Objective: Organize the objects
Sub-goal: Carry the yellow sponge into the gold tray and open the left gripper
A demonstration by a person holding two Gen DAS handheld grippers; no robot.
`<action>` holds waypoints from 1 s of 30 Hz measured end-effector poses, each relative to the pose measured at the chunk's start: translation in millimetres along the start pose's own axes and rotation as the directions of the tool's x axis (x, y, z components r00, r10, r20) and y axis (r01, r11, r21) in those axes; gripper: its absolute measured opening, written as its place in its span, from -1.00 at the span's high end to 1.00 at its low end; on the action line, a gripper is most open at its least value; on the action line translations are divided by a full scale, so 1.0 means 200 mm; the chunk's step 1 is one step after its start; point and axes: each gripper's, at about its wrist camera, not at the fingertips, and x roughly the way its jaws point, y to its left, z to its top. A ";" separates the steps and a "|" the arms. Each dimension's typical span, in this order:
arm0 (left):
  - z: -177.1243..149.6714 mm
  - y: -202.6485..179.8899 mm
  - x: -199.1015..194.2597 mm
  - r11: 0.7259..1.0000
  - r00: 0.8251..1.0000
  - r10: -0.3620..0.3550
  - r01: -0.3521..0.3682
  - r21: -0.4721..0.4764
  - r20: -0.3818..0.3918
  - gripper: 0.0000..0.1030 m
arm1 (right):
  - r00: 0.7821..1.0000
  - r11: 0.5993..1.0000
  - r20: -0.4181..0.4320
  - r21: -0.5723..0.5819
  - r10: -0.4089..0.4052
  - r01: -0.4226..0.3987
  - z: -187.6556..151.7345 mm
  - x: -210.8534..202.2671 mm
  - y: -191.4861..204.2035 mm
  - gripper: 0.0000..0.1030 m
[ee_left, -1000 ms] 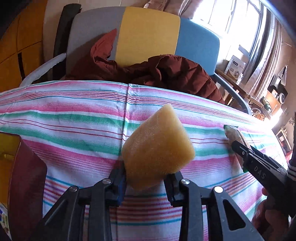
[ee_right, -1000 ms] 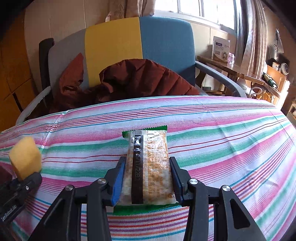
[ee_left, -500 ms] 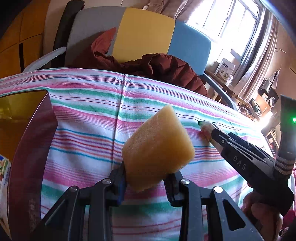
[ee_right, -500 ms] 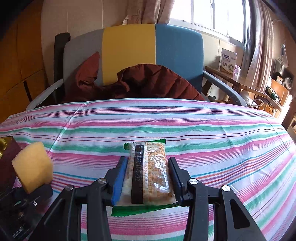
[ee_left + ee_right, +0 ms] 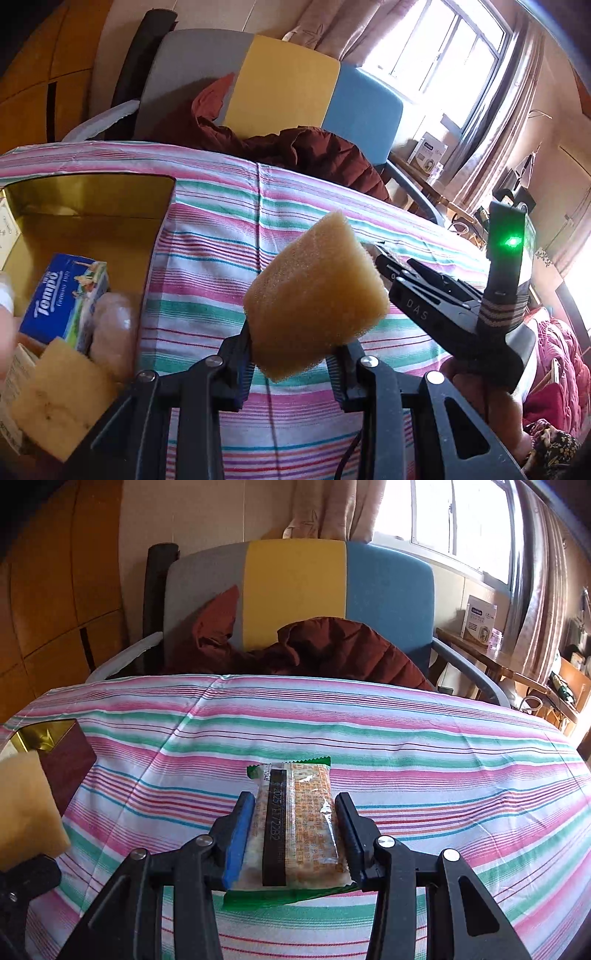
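Observation:
My left gripper (image 5: 291,363) is shut on a yellow sponge (image 5: 316,301), held above the striped tablecloth (image 5: 221,236). To its left stands an open box with a gold lining (image 5: 92,206); inside lie a blue Tempo tissue pack (image 5: 62,295), another yellow sponge (image 5: 59,398) and a pale wrapped item (image 5: 112,332). My right gripper (image 5: 295,834) is shut on a cracker packet (image 5: 295,823) with green ends, above the cloth. In the right wrist view the held sponge (image 5: 26,805) and the box's dark red corner (image 5: 66,760) show at the left edge.
Behind the table stands a grey, yellow and blue chair (image 5: 295,590) with a dark red jacket (image 5: 325,646) on its seat. A side table with a white carton (image 5: 480,620) is at the right under the window. A hand (image 5: 487,398) holds the right gripper's handle.
Both grippers have moved left across the table with their loads. The open box and its contents have come into the left wrist view; the box corner now shows in the right wrist view.

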 end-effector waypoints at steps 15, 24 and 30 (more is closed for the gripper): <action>0.15 0.50 -0.30 0.966 0.992 0.112 -0.094 -0.240 0.060 0.35 | 1.000 0.999 -0.003 -0.043 0.029 -0.029 -0.07 -0.10 0.11 0.12; 0.24 0.85 -0.14 0.900 0.968 0.223 -0.250 -0.357 -0.117 0.32 | 0.999 0.996 -0.003 -0.077 0.040 -0.040 -0.10 -0.14 0.18 0.12; 0.28 0.93 -0.13 0.873 0.971 0.211 -0.240 -0.424 -0.115 0.13 | 0.999 0.995 -0.001 -0.088 0.037 -0.037 -0.11 -0.14 0.19 0.12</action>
